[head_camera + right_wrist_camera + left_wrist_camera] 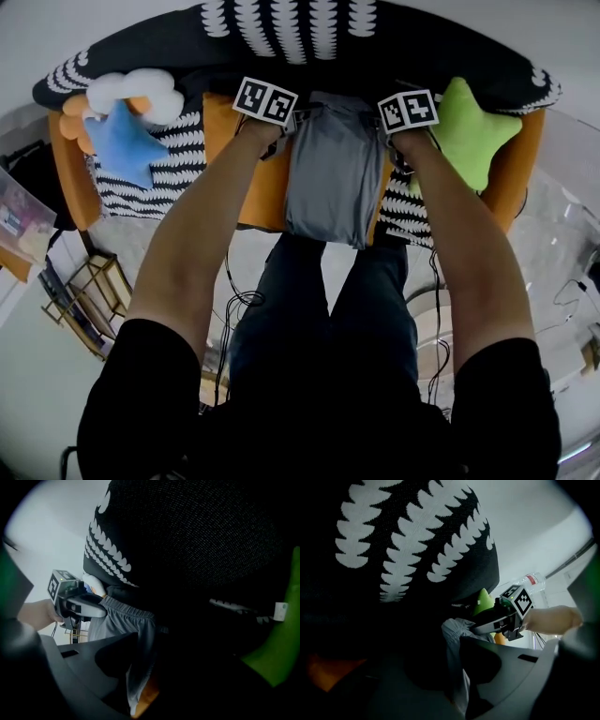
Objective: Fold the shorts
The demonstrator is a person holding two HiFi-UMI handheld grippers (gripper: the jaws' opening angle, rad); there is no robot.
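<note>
Orange couch (267, 192) with a black-and-white throw (281, 28) draped over the back. The grey shorts (333, 173) lie flat on the seat, long axis pointing straight away from the person. The left gripper (289, 124) and right gripper (386, 129) each have a far waistband corner clamped (fabric sits right between both sets of jaws), so I'd guess the fold pulls back toward the near hem.

One pair of grey fabric shorts (333, 173); two star-shaped plush cushions (blue cushion (122, 141), green cushion (469, 131)); one white cloud-shaped cushion (141, 86) — and two grippers: left gripper (286, 124), right gripper (387, 131).
</note>
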